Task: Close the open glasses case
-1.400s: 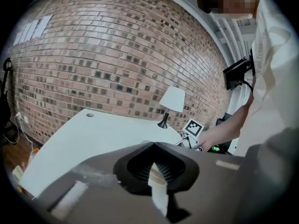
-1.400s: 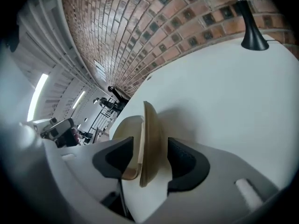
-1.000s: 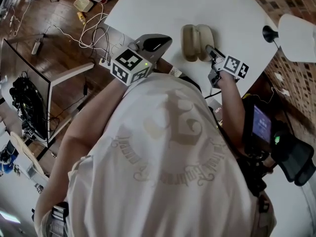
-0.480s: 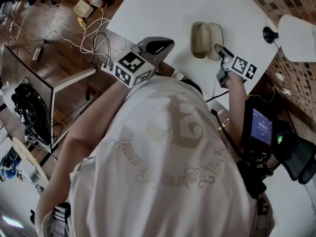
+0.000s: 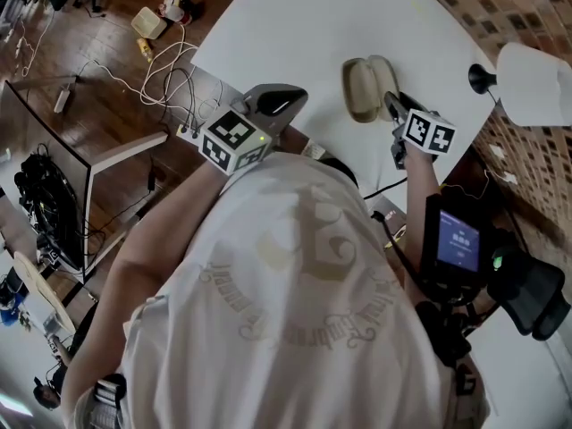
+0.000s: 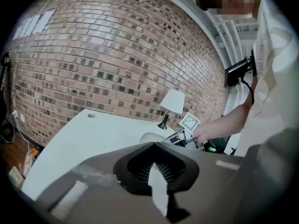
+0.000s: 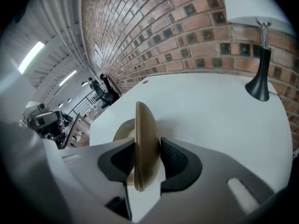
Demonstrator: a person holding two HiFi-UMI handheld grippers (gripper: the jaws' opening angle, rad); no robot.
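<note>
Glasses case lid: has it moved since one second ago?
Yes. The lid has swung up from flat to standing on edge, toward the base half, which lies on the white table.

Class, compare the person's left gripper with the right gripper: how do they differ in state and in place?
The left gripper has its jaws together on nothing; the right gripper clasps the glasses case lid, its jaws having just opened slightly. The left gripper sits at the table's near edge, apart from the glasses case; the right gripper is at the case. Both carry a marker cube.
</note>
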